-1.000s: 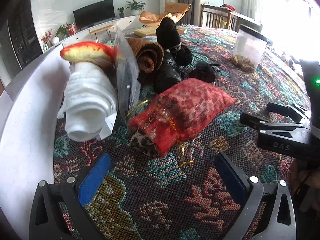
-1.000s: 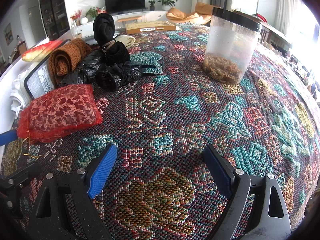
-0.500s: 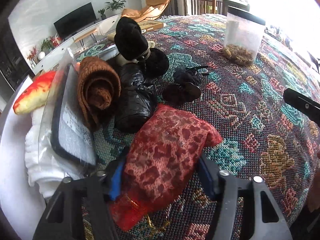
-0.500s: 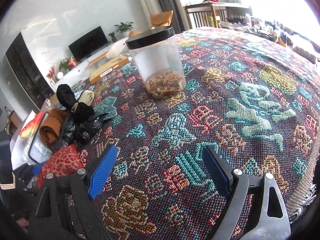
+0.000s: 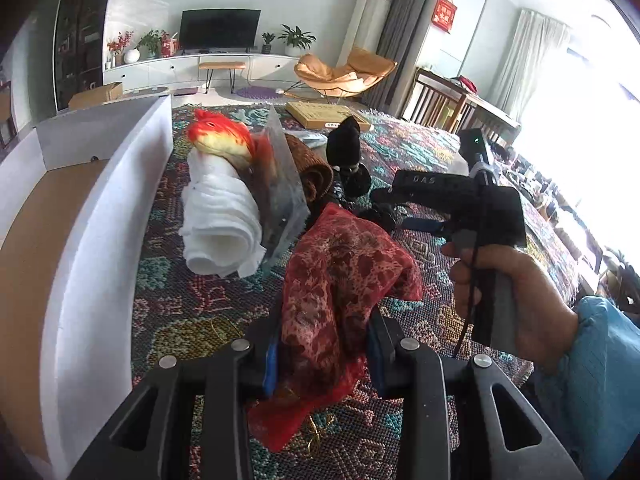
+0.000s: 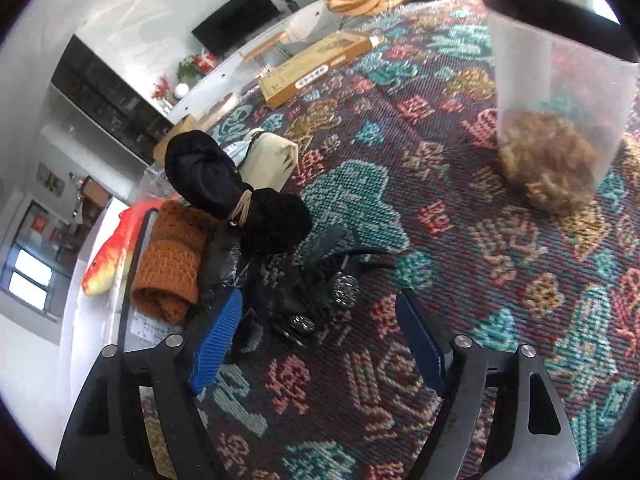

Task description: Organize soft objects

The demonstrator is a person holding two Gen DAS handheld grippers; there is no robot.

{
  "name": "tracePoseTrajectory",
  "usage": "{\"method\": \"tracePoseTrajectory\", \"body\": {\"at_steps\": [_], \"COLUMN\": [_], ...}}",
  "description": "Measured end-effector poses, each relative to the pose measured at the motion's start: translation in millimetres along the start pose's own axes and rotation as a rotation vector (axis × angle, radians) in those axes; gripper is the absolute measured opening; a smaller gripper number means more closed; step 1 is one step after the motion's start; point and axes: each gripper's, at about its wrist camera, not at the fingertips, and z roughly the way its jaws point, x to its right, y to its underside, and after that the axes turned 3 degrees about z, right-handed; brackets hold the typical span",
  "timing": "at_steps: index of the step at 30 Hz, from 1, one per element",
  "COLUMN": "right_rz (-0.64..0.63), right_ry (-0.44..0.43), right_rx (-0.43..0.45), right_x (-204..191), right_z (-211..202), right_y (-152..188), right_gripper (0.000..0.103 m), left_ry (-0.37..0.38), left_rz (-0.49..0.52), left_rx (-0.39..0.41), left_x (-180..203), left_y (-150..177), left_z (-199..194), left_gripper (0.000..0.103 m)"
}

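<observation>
Landmark: white towel roll (image 5: 222,232), lying on the patterned cloth (image 5: 192,308).

Left of the roll: white box wall (image 5: 108,240), brown cardboard floor inside.

On top of the roll's far end: red-and-yellow fish plush (image 5: 222,140). Touching the roll's right side: clear plastic packet (image 5: 280,184), tilted, leaning on it. Right of that, behind the packet: rolled brown knit (image 5: 316,168), then a black tied bundle (image 5: 346,148) further right and back.

Right and nearer than the roll: red mesh pouch (image 5: 340,280). Left gripper (image 5: 324,354) is clamped on it, blue pads pressing both sides, pouch bunched and sticking up between the fingers, lower end hanging toward the cloth. It looks lifted at the gripped end; can't tell if the tail touches the cloth.

Further right of the roll: right gripper (image 6: 318,340), held by a hand (image 5: 516,292) with a blue sleeve (image 5: 592,360). Jaws have just been closing, now partway apart, nothing pinched. Crumpled black bag (image 6: 304,292) lies between and just ahead of the fingertips; pads not pressing on it. Left pad sits near the black plastic beside the knit.

Well right of the roll, far side of the cloth: clear jar (image 6: 560,112) with a black lid, brownish contents at the bottom. Behind the pile: flat cardboard box (image 6: 316,68) and a cream bundle (image 6: 272,160) touching the black tied bundle.
</observation>
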Motion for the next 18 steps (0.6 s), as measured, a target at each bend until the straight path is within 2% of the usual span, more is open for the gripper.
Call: {"method": "tracePoseTrajectory", "body": {"at_steps": [2,3,6,8,10,13,18], "right_rz": [-0.102,-0.116,-0.055,-0.082,-0.142,-0.253,-0.399], "right_ry": [0.098,0.104,0.114,0.098,0.077,-0.011,-0.295], "right_rx": [-0.014,-0.021,-0.01,0.033,0.06,0.069,-0.024], "right_x": [-15,-16,0,2,-13,-57,-174], "right_z": [5,4,-17,-43,-70,-99,-116], "right_y": [-2,-1,0,3,5,17,59], "right_gripper": [0.047,0.046,0.044,0.044,0.044,0.044,0.044], "left_ry": [-0.016,-0.022,-0.026,-0.04,-0.073,-0.178,-0.391], "left_rz": [-0.021,-0.032,-0.063,-0.079,-0.103,-0.149,-0.244], "left_rx": [0.016,0.022,0.051,0.078,0.106,0.131,0.115], "left_x": [-11,-15,-32,-43,-62,-99,-166], "left_y": [-4,-5,-8,-12,-14,-11,13], "left_z": [-10,-15,-32,-46,-65,-90,-118], "left_gripper": [0.034,0.034,0.034,0.034,0.034,0.034,0.035]}}
